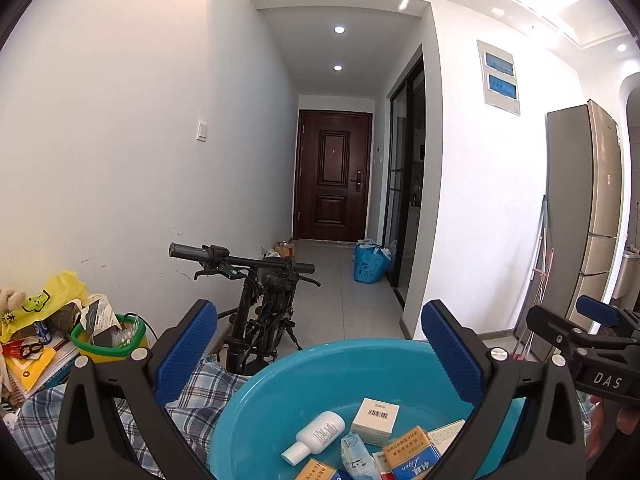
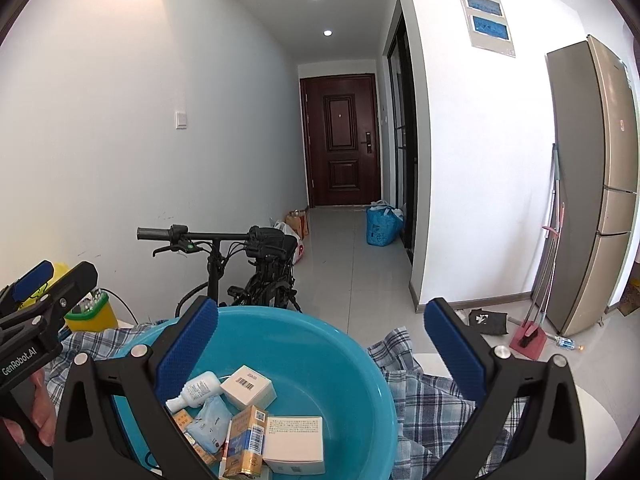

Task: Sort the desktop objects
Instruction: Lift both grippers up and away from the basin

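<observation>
A turquoise plastic basin point(image 1: 296, 384) point(image 2: 320, 352) sits on a plaid cloth right below both grippers. Inside it lie a white bottle point(image 1: 316, 432) point(image 2: 198, 390), a small white barcode box point(image 1: 376, 420) point(image 2: 248, 390), an orange-and-blue carton point(image 1: 412, 460) point(image 2: 248, 440), a tissue pack point(image 1: 356, 456) point(image 2: 210, 420) and a larger white box point(image 2: 294, 444). My left gripper point(image 1: 320, 312) hangs over the basin's left part, jaws wide apart with nothing between them. My right gripper point(image 2: 322, 308) is likewise open and holds nothing, above the basin's right part. Each gripper appears at the edge of the other's view.
The plaid cloth point(image 1: 200, 392) point(image 2: 432, 400) covers the table. A yellow bin with a green rim point(image 1: 112, 340) and piled clutter point(image 1: 36, 344) stand at the left. Beyond the table are a black folding bike point(image 1: 264, 308) point(image 2: 240, 272), a hallway, a fridge point(image 2: 592, 184) and a red dustpan point(image 2: 528, 340).
</observation>
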The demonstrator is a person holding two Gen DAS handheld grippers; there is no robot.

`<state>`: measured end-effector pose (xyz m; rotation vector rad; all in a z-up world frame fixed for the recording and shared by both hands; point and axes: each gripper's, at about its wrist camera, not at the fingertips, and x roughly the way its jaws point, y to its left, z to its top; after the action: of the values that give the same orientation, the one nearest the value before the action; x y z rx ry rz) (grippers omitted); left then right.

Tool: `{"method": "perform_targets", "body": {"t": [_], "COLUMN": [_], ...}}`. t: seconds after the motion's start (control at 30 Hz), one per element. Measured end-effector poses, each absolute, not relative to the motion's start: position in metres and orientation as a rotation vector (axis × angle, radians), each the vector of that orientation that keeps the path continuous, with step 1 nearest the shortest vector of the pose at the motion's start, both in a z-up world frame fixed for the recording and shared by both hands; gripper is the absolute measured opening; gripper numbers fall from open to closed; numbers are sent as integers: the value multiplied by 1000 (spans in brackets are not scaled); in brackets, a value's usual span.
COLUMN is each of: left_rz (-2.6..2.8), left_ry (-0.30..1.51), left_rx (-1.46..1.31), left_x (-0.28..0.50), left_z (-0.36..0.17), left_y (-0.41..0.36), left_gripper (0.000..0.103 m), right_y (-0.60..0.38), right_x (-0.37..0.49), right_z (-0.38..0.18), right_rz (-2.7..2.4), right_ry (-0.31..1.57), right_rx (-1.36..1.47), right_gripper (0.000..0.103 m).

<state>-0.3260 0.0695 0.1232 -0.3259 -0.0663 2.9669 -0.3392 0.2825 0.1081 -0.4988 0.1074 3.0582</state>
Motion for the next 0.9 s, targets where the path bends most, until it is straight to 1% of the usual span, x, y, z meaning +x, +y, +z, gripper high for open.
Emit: {"method": "perform_targets", "body": {"t": [0.53,0.67,0.73,0.9], "left_rz": [2921,2928,2936,2952], "left_ry": [-29,-54,-91,-59], "left_rx": [-259,-236,-211,-229], "left_x": [-287,-276,-267,-248], "left_z": [150,157,159,163], "left_y": [77,78,74,61], "left_gripper": [103,103,103,103], "right_y": [276,271,270,270], "right_x": [-322,-316,-313,-298], "right_z": [121,125,127,126], "right_rz": [3052,3057,3055,3047], "right_ry": [66,60,41,-16], "right_rx": [-405,-376,-368,-382], "right_gripper": [103,103,103,103]}}
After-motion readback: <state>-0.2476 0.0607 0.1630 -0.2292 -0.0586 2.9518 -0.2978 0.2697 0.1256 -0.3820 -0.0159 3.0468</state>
